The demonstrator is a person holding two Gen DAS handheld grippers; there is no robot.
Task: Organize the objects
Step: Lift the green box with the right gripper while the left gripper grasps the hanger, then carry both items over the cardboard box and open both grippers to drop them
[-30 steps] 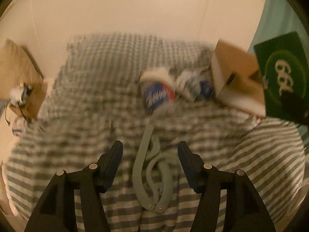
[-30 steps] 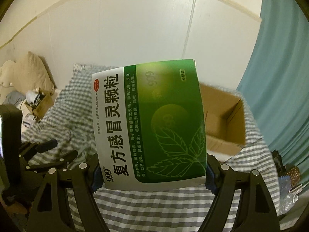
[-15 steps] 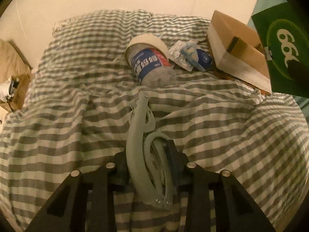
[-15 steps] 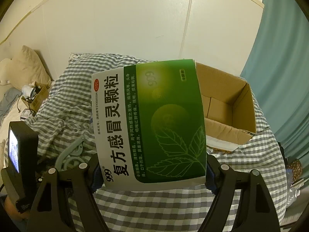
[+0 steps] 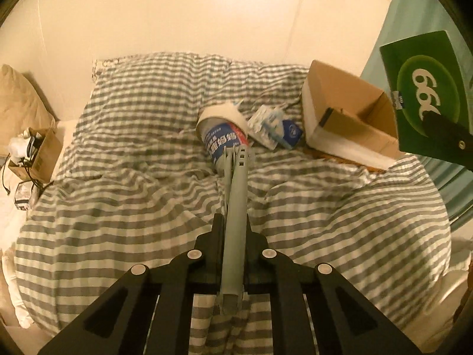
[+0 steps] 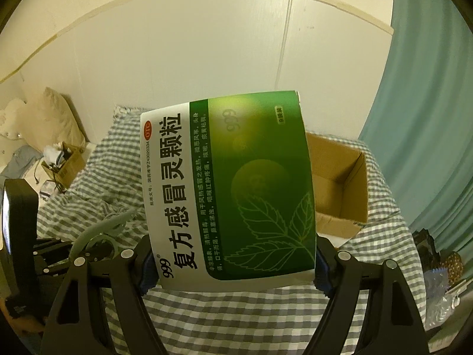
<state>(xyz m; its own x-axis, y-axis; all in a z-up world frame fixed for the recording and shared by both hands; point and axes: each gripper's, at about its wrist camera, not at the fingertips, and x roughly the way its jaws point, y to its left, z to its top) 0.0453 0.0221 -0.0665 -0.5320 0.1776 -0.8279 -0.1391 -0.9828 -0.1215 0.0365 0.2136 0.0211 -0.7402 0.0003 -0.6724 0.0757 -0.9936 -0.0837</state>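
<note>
My left gripper (image 5: 233,227) is shut on a grey-green plastic hanger (image 5: 235,222) and holds it edge-on above the striped bed; the hanger also shows in the right wrist view (image 6: 100,227). My right gripper (image 6: 233,263) is shut on a green and white medicine box (image 6: 230,186), held upright in the air; the box also shows at the right of the left wrist view (image 5: 425,88). An open cardboard box (image 5: 348,118) sits on the bed at the far right, behind the medicine box in the right wrist view (image 6: 340,183).
A jar with a blue label and white lid (image 5: 224,136) lies on the checked bedcover (image 5: 133,192), next to blister packs and a blue packet (image 5: 275,127). A small carton of clutter (image 5: 35,153) stands left of the bed. A teal curtain (image 6: 428,118) hangs right.
My left gripper closed on the hanger and lifted it off the bedcover, turning it edge-on. My right gripper kept hold of the medicine box and rose slightly.
</note>
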